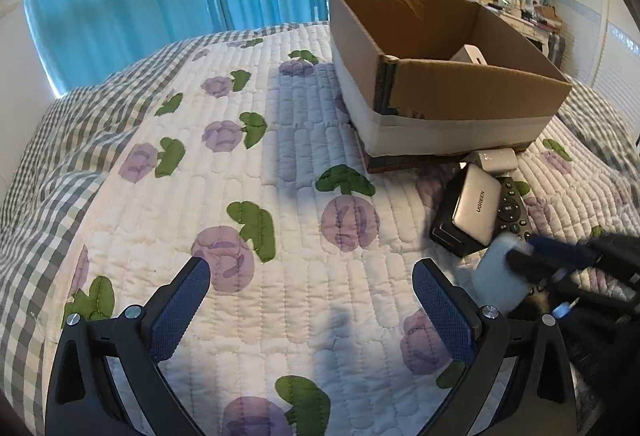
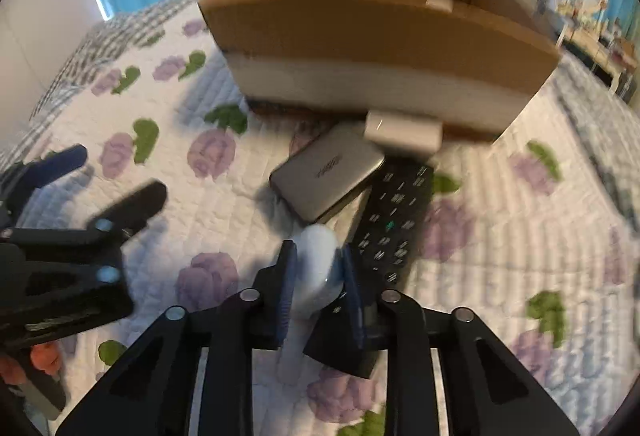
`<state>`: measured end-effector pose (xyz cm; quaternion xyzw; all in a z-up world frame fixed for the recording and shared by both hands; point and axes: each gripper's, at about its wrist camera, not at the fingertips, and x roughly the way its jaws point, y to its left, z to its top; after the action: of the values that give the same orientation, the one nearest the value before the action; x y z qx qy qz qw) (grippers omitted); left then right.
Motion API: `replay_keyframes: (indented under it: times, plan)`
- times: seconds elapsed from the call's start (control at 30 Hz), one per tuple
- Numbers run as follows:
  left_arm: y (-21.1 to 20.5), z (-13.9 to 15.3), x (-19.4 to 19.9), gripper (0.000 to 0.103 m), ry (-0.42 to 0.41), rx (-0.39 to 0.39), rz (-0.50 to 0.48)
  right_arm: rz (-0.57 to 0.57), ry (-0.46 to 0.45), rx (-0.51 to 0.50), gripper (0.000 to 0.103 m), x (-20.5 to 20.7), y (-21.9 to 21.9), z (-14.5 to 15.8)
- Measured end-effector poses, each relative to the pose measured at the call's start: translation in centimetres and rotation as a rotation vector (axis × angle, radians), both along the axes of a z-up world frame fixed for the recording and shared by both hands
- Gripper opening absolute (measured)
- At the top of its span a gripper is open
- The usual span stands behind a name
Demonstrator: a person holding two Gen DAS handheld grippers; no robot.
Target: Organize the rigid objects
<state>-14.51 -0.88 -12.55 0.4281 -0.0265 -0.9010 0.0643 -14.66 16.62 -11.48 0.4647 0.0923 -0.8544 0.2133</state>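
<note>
While my right gripper (image 2: 316, 276) is clenched on the white case (image 2: 316, 264) at lower centre, long axis along the fingers, the box (image 2: 380, 35) lies straight ahead at top. My left gripper (image 1: 312, 316) hangs released, holding nothing, at the bottom of its view, farther from the remote (image 2: 396, 224), charger (image 2: 328, 171) and adapter (image 2: 404, 131).

Silver charger (image 1: 476, 211): "UGREEN" printed on its top face
Same charger, right wrist view (image 2: 328, 171): print too blurred to read

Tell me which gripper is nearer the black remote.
Right. The right gripper hangs just above the remote's near end, shut on a white object. The left gripper sits open off to the remote's left, over bare quilt.
</note>
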Motion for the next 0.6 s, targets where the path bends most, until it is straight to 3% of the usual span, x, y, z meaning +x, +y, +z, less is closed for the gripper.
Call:
replay_keyframes:
  times: [0.27,0.4,0.5,0.6]
  plan:
    - [4.1,-0.2,-2.1,0.103,-0.032,0.013,-0.091,-0.086,0.086,0.028,0.022,-3.2,4.2,4.2]
    - [6.2,-1.4,-3.7,0.103,-0.057,0.024,-0.12,-0.129,0.105,0.077,0.021,-5.0,6.3,4.5]
    - [7.2,-2.5,-4.8,0.102,-0.073,0.038,-0.138,-0.155,0.093,0.054,0.021,-5.7,7.4,4.0]
    - [7.7,-3.3,-5.8,0.09,-0.083,0.047,-0.15,-0.163,0.08,0.052,0.021,-5.9,8.1,3.2]
